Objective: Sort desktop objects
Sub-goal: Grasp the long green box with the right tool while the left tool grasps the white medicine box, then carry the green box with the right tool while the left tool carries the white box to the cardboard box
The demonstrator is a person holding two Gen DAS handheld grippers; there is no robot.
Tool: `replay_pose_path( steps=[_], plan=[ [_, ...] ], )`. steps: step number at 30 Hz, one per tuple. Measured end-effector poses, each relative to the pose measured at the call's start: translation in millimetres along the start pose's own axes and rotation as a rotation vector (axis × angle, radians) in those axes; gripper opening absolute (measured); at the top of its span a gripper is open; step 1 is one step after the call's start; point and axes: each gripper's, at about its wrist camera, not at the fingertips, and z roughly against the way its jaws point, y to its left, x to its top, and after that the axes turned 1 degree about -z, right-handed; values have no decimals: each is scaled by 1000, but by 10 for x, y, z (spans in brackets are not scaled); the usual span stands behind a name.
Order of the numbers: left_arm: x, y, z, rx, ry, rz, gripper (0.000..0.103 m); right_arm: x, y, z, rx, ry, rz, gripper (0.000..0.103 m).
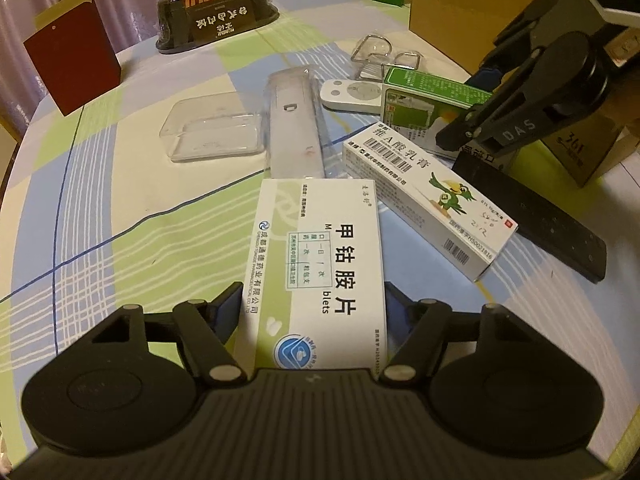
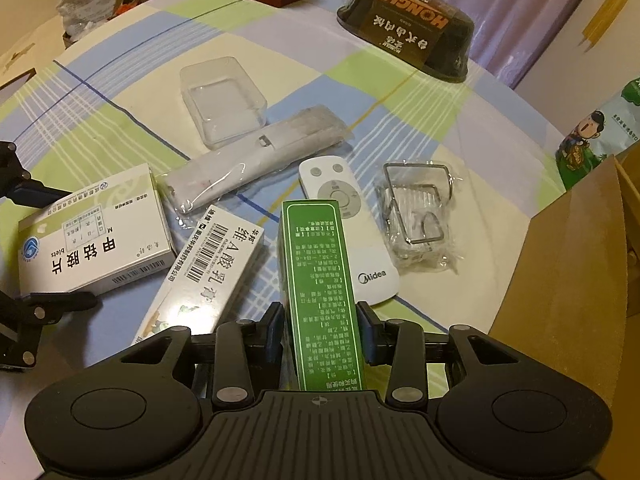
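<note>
Both cartons look light, stiff but crushable card, so the long flat sides are the place to pinch, gently. The left claw grips the white box across its width; the box juts forward from between its fingers over the table. The right claw pinches the green box, which juts ahead, its far end over the white remote.

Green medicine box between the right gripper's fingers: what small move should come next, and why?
Probably lift it straight up. The right gripper has its pads against both sides of the green medicine box, which lies close beside the white remote and the barcode box.
</note>
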Motion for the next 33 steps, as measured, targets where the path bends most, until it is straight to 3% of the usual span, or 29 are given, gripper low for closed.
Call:
replay_pose_path(
  steps=[4,19,33],
  plan=[
    [-19,39,39,5,-6,-2,67,-16,35,55,-2,-29,-8,29],
    [50,215,426,0,-98,11,67,2,-26,522,-29,-157,-113,29],
    [425,42,569,-54,-176,-42,67,-94,-241,1001,-67,-247,-222,29]
  ],
)
